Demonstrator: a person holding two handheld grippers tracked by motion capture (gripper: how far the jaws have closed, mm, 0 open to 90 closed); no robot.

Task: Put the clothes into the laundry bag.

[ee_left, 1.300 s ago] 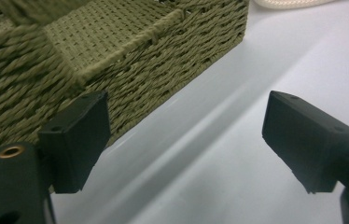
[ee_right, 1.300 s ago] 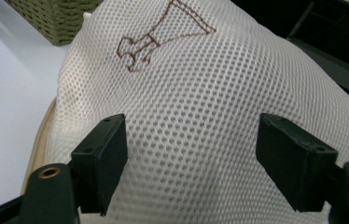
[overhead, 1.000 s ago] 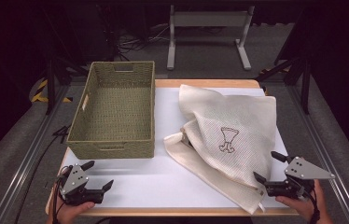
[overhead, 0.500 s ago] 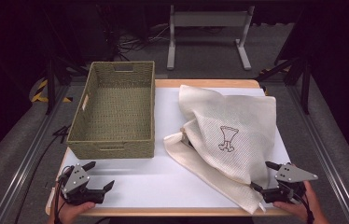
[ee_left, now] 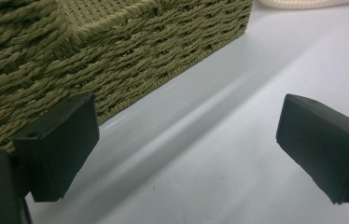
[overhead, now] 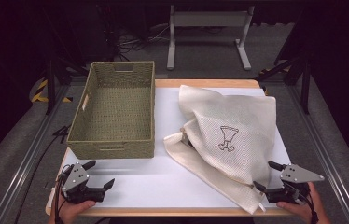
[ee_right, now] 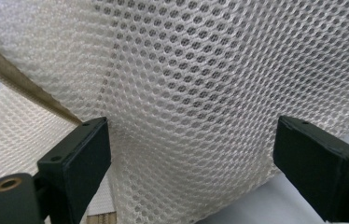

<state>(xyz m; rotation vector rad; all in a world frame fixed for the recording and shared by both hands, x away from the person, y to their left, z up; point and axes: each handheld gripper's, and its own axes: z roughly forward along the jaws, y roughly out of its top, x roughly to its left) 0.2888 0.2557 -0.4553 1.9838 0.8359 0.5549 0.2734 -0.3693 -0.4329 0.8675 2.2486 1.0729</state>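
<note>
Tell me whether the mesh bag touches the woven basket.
Apart. The high view shows a bare white strip of table between the mesh bag and the woven basket along the basket's right wall.

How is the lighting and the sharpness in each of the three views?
High view: table brightly lit, surroundings dark, slightly soft. Left gripper view: woven basket sharp, casting a soft shadow on the white surface. Right gripper view: mesh laundry bag evenly lit and sharp.
</note>
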